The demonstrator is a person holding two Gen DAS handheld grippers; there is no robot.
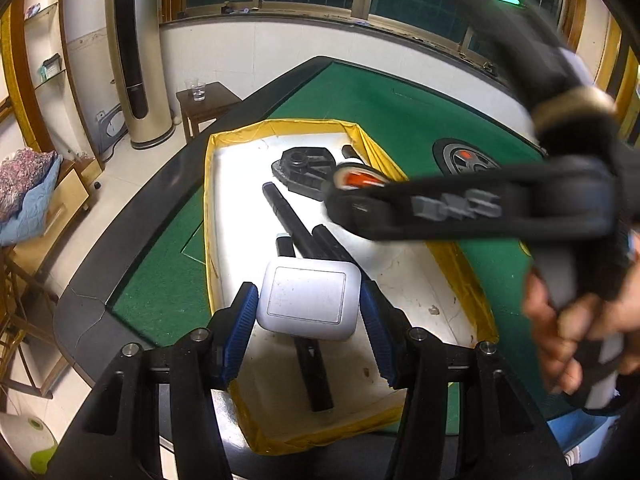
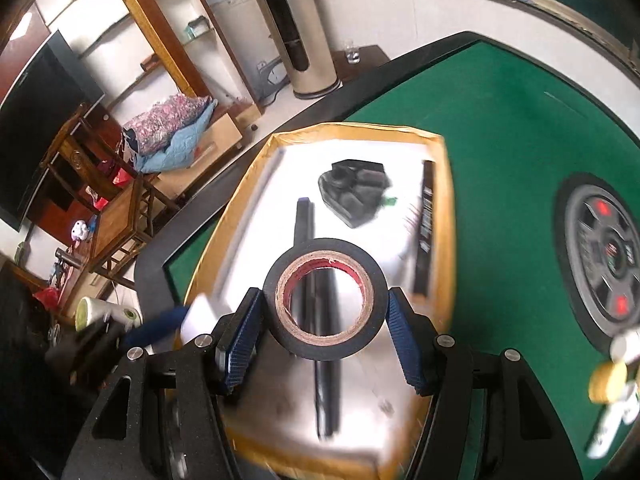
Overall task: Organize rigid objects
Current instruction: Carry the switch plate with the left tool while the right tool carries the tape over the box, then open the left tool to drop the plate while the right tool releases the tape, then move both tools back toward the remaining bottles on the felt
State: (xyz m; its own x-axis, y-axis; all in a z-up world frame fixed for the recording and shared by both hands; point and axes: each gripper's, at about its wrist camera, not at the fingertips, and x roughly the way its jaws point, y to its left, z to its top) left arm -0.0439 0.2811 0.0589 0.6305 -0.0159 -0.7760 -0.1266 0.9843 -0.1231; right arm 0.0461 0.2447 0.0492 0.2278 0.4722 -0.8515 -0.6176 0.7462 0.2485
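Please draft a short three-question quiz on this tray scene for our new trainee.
1. True or false: the left tool holds a white switch plate.
2. What does the right tool hold? A) black tape roll B) glass cup C) green ball
3. What colour is the rim of the tray?

Key:
1. True.
2. A, the black tape roll, clamped between the blue pads.
3. Yellow.

One tray (image 1: 216, 200). One white switch plate (image 1: 306, 300). One roll of black tape (image 2: 325, 300). One black moulded plastic part (image 1: 302, 174). About four long black bars (image 1: 288, 216); the overlap hides the exact number.
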